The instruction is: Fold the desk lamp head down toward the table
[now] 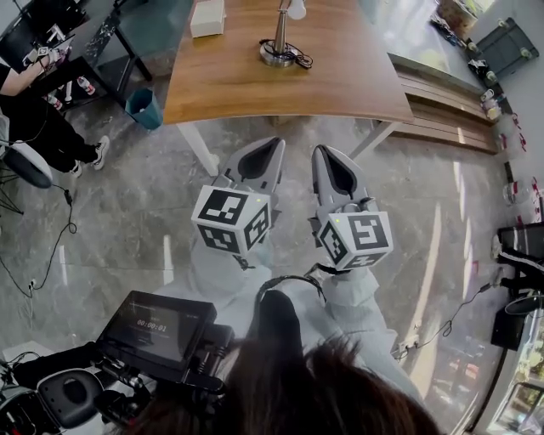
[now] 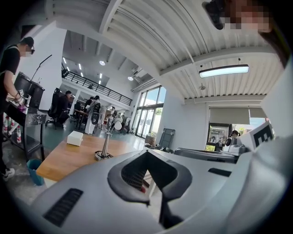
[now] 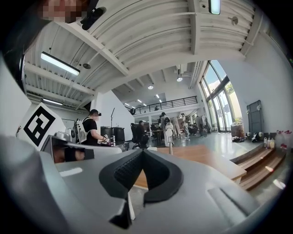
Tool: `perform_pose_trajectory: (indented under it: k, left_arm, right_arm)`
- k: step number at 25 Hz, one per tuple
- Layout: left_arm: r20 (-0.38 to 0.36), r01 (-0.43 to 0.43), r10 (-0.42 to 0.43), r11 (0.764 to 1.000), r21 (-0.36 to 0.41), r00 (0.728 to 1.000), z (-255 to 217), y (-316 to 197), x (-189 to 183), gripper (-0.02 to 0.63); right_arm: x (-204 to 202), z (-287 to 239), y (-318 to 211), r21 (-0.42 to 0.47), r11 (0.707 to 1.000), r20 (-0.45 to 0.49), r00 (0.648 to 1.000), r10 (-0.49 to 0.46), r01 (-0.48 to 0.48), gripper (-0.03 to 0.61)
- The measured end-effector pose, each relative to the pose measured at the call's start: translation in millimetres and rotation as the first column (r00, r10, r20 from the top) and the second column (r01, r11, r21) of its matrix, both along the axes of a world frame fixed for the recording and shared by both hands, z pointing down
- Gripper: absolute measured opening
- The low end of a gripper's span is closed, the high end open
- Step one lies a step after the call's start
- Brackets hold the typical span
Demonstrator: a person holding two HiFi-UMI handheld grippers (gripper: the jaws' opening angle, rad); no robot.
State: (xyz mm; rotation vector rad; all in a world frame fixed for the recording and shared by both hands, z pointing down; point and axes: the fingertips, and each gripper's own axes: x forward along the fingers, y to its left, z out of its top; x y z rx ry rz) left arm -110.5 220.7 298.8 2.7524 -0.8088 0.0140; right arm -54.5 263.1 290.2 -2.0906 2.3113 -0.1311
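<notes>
While both grippers hang over the grey floor short of the wooden table, the desk lamp stands untouched on the table's far half, well apart from them. From above, the left gripper and the right gripper sit side by side, pointing at the table's near edge. The lamp's round base is in plain sight there, with a dark cable coiled against it, but the lamp's head is cut off at the top of that picture.

Each gripper view fills that in. Along the left gripper, whose jaws are clenched tip to tip with nothing between them, the lamp rises from the table on a thin stem, its white head raised above it, not folded down. A white box lies on the table left of the lamp, and a blue bin stands on the floor by the table's left corner; the head view shows the same box and bin.

Along the right gripper, also clenched and empty, the lamp shows upright past the table, and wooden steps run off to the table's right. A person in black stands to the table's left in that view; from above, the steps lie beside the table's right end.
</notes>
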Motion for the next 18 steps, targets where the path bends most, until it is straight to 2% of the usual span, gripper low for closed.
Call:
perform_pose_trajectory:
  k: [9, 18]
  left_arm:
    - [-0.009, 0.016, -0.016, 1.000, 0.010, 1.000, -21, -168, 59, 0.002]
    - [0.016, 0.116, -0.115, 0.991, -0.065, 0.993, 20, -301, 116, 0.002]
  right_arm:
    - [70, -20, -161, 0.006, 1.000, -0.007, 1.000, 0.010, -0.010, 0.002]
    - [170, 29, -280, -0.094, 0.995, 0.018, 1.000, -0.025, 0.026, 0.002]
